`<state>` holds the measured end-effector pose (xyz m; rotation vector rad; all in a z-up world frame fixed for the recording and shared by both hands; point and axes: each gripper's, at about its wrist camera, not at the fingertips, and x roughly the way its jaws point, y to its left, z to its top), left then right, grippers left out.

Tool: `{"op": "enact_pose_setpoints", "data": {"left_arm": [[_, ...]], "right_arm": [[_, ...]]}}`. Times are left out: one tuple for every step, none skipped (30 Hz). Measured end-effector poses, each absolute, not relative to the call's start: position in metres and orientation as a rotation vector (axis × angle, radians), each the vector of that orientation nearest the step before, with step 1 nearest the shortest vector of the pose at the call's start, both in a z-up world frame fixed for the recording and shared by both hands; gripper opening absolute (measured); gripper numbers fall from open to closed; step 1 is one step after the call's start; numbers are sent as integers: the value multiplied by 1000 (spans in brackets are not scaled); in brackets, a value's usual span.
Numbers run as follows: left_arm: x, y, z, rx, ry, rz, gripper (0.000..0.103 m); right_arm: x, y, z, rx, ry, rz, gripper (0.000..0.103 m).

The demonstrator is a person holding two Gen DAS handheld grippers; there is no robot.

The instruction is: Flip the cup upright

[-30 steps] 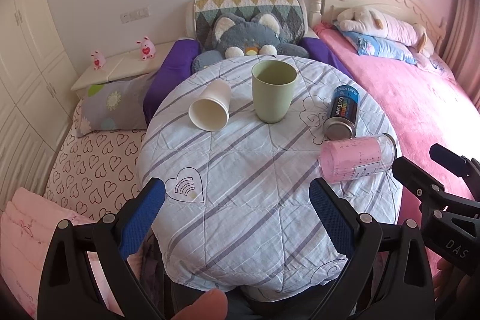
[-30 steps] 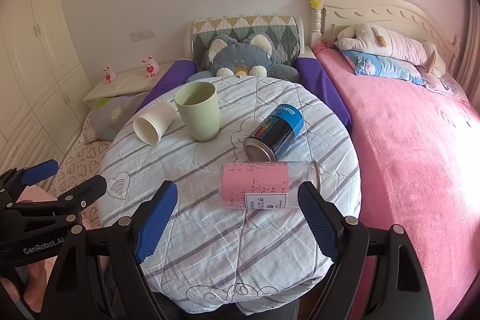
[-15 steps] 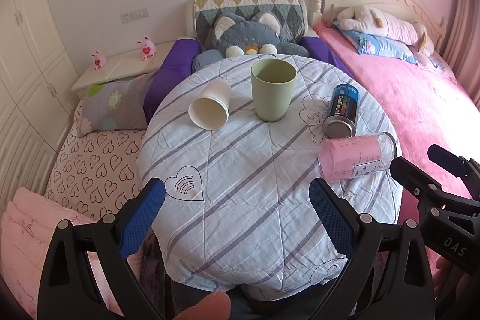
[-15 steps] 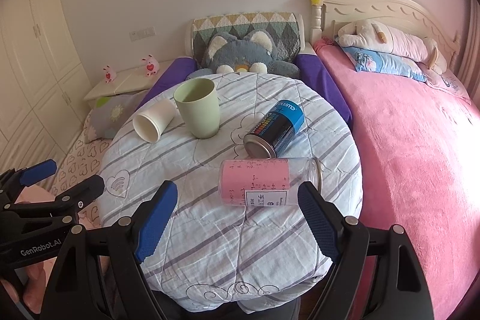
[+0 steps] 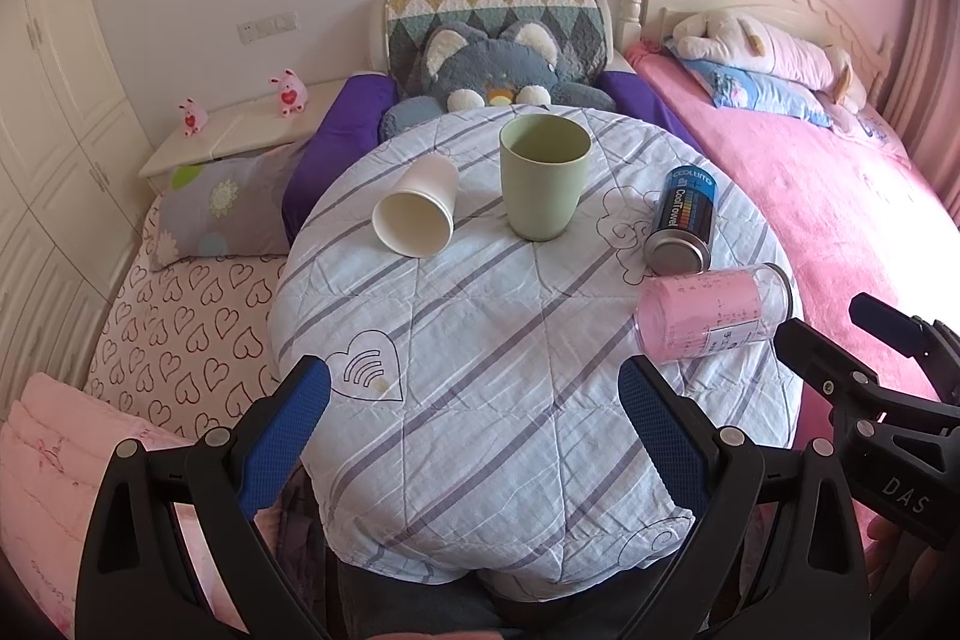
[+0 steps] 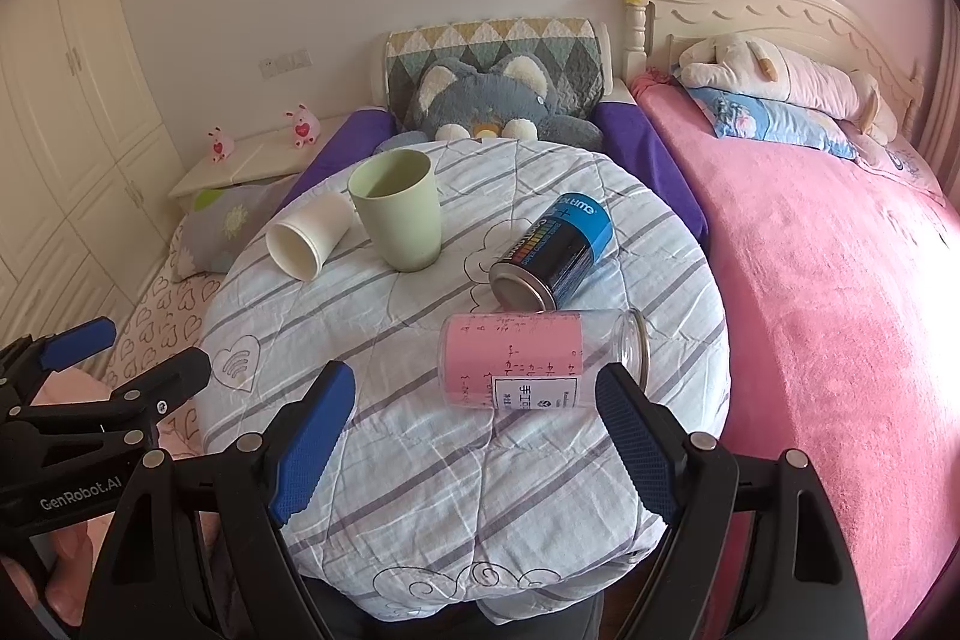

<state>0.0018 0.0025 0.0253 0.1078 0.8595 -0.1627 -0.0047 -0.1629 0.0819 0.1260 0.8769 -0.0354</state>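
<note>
Both grippers, left gripper point(image 5: 474, 427) and right gripper point(image 6: 474, 430), stay wide open and empty at the lower frame, almost unmoved, so the white cup point(image 5: 416, 214), upper left, probably still lies untouched.

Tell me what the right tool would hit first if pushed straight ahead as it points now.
Most likely the pink container lying on its side: it sits between the open right tool pads and just ahead of them. Depth is unclear, so the tool might pass above it.
</note>
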Motion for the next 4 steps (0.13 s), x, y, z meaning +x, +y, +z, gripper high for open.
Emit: {"op": "enact_pose_setpoints", "data": {"left_arm": [[1, 3, 24, 105, 860, -161, 99], [1, 3, 24, 104, 861, -157, 99], [0, 4, 23, 104, 862, -157, 101], [1, 4, 22, 102, 864, -158, 102]], "right_arm": [[-4, -163, 82, 126, 878, -36, 84], [-4, -163, 82, 126, 877, -35, 84], [-4, -163, 82, 127, 877, -36, 84], [-4, -163, 82, 127, 878, -36, 84]]}}
